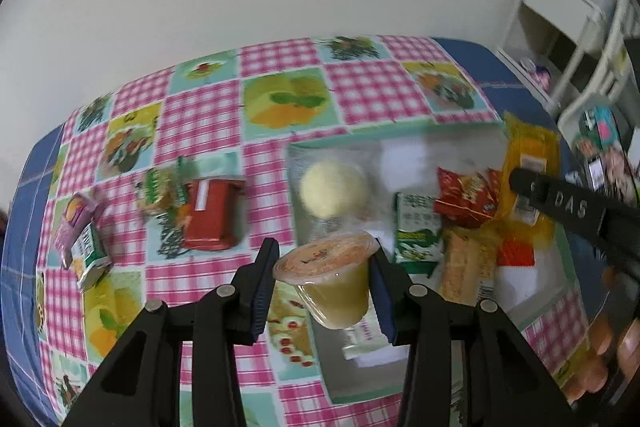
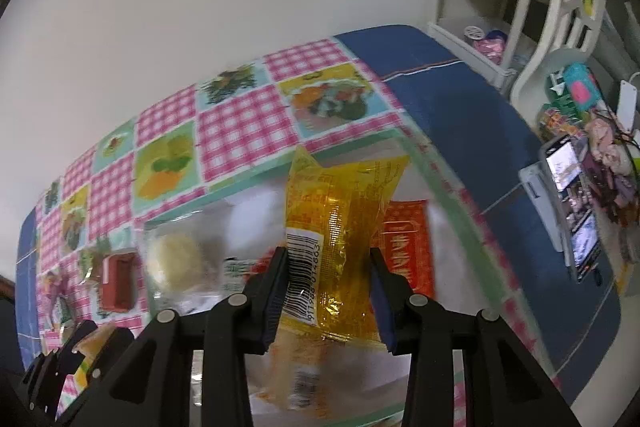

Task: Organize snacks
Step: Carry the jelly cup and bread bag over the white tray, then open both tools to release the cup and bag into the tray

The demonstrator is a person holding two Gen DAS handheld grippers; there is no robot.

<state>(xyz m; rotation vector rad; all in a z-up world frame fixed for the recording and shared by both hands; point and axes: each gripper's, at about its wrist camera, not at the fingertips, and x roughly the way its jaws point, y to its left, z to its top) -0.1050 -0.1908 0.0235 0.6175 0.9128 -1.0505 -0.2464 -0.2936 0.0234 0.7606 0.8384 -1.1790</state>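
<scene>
Checked pink-and-picture-tiled counter [image 1: 208,115] fills mid-frame; shallow green-rimmed tray [image 1: 460,126] at right centre. Right claw [image 2: 329,291] — clamped on a crinkly yellow snack packet [image 2: 344,211], frame centre. Left claw [image 1: 326,289] — clamped on a clear plastic jelly cup [image 1: 332,279], lower centre.

Tablecloth [image 1: 360,95] is pink-and-white gingham mixed with mint squares of yellow and green fruit prints, over a blue cover [image 1: 24,195]. The jelly cup [image 1: 332,279] is pale yellow with an orange-ish lid. At 9 o'clock of it sits a red box [image 1: 212,215]; at 2 o'clock, a red packet [image 1: 466,197]. The see-through wrapper [image 2: 340,227] is golden yellow with a white barcode patch.
</scene>
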